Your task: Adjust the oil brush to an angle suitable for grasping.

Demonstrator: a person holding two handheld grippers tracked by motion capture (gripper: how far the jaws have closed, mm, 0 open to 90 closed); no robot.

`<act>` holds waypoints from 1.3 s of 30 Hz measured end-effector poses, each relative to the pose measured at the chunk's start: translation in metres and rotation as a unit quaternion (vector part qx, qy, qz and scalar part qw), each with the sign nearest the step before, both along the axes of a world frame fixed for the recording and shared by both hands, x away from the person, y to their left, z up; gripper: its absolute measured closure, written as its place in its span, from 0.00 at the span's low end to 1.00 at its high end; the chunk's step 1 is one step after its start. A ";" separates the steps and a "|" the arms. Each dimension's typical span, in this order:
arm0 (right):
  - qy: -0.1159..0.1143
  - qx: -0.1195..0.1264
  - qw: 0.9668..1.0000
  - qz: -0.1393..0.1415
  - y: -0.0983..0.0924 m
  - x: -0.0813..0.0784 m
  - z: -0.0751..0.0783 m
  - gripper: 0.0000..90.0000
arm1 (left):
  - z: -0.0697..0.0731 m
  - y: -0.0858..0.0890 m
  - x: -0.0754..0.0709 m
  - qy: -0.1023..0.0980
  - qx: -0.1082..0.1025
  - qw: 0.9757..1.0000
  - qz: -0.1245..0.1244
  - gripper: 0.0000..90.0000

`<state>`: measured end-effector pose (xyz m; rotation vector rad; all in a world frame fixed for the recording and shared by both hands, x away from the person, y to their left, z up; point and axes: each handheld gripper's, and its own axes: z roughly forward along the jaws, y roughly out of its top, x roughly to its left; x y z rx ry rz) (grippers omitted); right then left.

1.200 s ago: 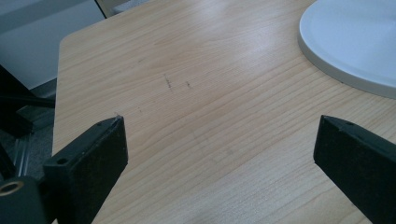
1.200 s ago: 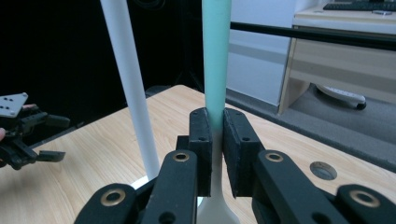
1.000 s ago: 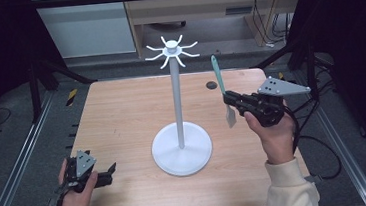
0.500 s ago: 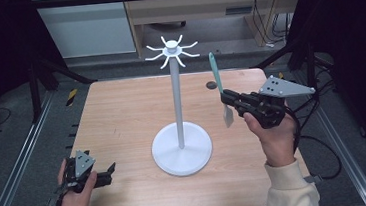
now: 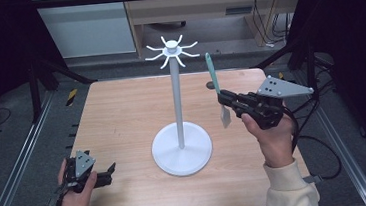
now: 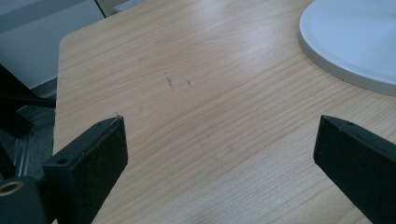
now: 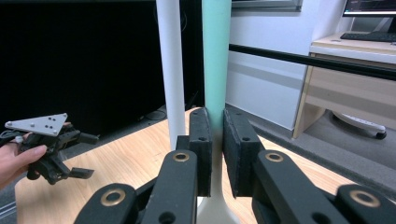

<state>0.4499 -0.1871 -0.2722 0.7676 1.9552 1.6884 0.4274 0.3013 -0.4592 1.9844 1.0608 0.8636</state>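
a slim spatula with a mint-green handle and pale blade (image 5: 214,82) is standing upright, lifted above the light wooden table (image 5: 121,113), at about three o'clock from the tall white hook stand with a round base (image 5: 181,148) and just beside its pole. the right gripper (image 5: 222,98) is clamping the handle between its black jaws, blade pointing down. at seven o'clock, near the table's corner, the left gripper (image 5: 110,168) is resting with jaws spread wide, gripping nothing.

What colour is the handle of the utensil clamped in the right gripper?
Mint green handle, clearest in the right gripper view.
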 end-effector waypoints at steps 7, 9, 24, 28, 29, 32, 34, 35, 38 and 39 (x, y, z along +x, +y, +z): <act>0.001 0.005 1.000 0.011 0.001 0.000 0.000 0.92 | 0.000 0.000 0.000 0.000 0.001 1.000 0.000 0.03; 0.001 0.007 1.000 0.013 0.002 -0.001 0.001 0.92 | 0.000 0.000 0.000 0.001 0.001 1.000 -0.001 0.03; -0.004 0.014 0.999 0.037 0.003 0.002 0.006 0.91 | -0.001 -0.002 0.000 0.004 0.002 1.000 -0.004 0.03; -0.006 0.013 0.999 0.040 0.004 0.002 0.007 0.91 | -0.001 -0.001 0.000 0.004 0.002 1.000 -0.004 0.03; -0.006 0.014 0.999 0.040 0.005 0.002 0.007 0.91 | -0.001 -0.001 0.000 0.004 0.002 1.000 -0.004 0.03; -0.007 0.014 0.999 0.043 0.006 0.003 0.008 0.91 | -0.001 -0.002 0.000 0.005 0.002 1.000 -0.005 0.03; -0.006 0.014 0.999 0.044 0.007 0.003 0.008 0.91 | -0.001 -0.002 0.000 0.005 0.002 1.000 -0.005 0.03; -0.006 0.014 0.999 0.044 0.007 0.003 0.008 0.91 | -0.001 -0.002 0.000 0.004 0.002 1.000 -0.005 0.03; -0.005 0.012 0.999 0.046 0.008 0.004 0.009 0.91 | -0.001 -0.002 0.000 0.005 0.002 1.000 -0.004 0.03; -0.004 0.011 0.999 0.045 0.008 0.004 0.010 0.91 | -0.001 -0.002 0.000 0.005 0.002 1.000 -0.004 0.03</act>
